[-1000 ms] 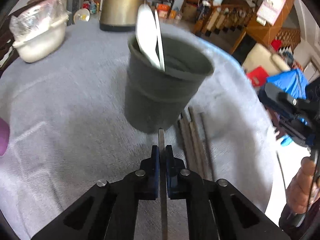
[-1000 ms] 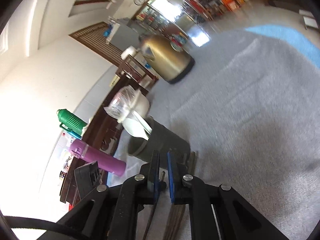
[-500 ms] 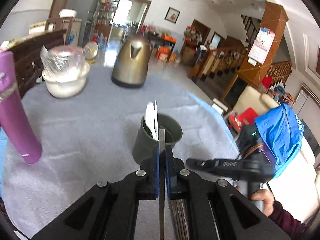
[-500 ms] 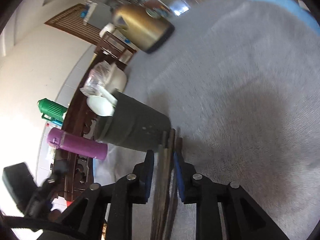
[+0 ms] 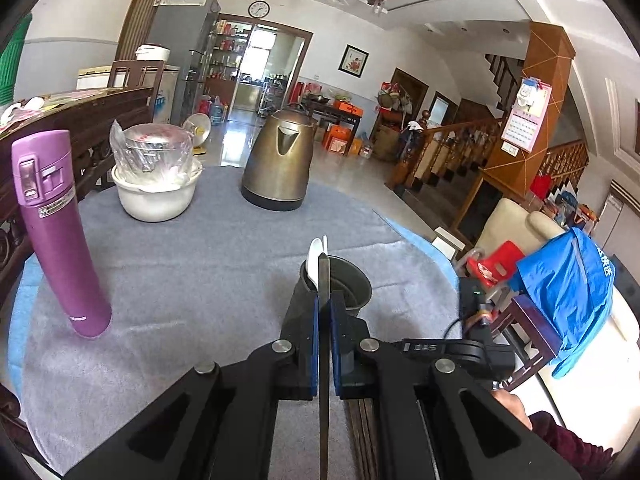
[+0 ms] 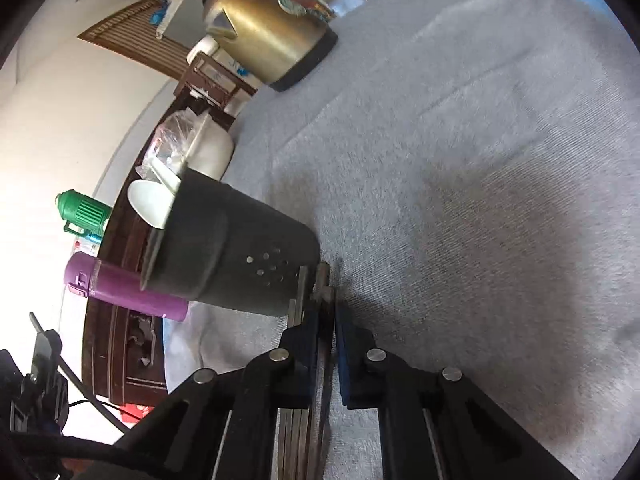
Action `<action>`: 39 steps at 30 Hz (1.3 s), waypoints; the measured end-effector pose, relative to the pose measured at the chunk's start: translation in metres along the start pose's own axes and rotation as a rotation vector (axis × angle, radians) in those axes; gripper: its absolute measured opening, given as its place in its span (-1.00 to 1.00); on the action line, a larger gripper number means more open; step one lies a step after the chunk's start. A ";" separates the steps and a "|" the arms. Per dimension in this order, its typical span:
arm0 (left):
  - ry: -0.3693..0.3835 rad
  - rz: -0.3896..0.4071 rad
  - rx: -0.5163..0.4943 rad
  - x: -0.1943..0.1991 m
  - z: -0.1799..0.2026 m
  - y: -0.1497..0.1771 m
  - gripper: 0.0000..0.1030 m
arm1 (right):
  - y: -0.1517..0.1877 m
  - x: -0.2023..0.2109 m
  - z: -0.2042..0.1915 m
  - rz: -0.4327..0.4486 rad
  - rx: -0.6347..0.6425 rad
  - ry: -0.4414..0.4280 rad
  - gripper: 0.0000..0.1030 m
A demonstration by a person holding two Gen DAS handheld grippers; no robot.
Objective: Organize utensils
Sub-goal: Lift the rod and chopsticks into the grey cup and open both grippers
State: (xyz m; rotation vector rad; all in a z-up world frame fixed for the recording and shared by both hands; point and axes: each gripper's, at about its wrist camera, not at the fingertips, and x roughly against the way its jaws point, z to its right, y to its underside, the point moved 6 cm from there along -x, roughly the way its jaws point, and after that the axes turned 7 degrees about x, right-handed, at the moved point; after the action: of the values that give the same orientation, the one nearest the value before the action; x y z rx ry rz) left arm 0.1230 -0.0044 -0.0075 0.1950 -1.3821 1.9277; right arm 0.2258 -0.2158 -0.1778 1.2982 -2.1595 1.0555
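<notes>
Chopsticks [image 6: 302, 432], several dark ones I can't count exactly, lie on the table [image 6: 460, 168] beside one dark cup [image 6: 236, 258] holding two white spoons [image 5: 314, 258]. Left tongs [image 5: 324, 320], angled downward, pinch one chopstick [image 5: 324, 420]; right tongs [image 6: 328, 320] pinch another from the pile.

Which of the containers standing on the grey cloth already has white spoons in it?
The dark grey plastic cup nearest the camera. The gold kettle and purple flask are closed, and the white bowl holds a wrapped pot.

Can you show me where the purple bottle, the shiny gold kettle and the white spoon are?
Tall purple flask bottle [image 5: 64, 240], left wrist view, middle of its body.
Shiny gold metal kettle [image 5: 278, 164], left wrist view, its belly.
White plastic spoon [image 6: 150, 204], right wrist view, its bowl.
</notes>
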 end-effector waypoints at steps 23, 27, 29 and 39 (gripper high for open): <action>0.008 0.177 0.027 0.039 0.023 -0.040 -0.89 | -0.031 0.173 -0.079 0.546 0.178 -0.025 -0.84; 0.006 0.219 0.022 0.046 0.029 -0.054 -0.89 | -0.036 0.194 -0.096 0.619 0.203 -0.035 -0.84; 0.003 0.242 0.021 0.049 0.032 -0.063 -0.89 | -0.041 0.205 -0.105 0.655 0.209 -0.044 -0.84; 0.000 0.357 0.037 0.050 0.042 -0.101 -0.89 | -0.066 0.237 -0.134 0.838 0.189 -0.042 -0.84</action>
State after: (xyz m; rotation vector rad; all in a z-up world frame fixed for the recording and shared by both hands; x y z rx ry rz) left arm 0.1399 -0.0025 0.1120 -0.0386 -1.4577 2.2435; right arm 0.1632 -0.2648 0.0913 0.4305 -2.7558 1.5603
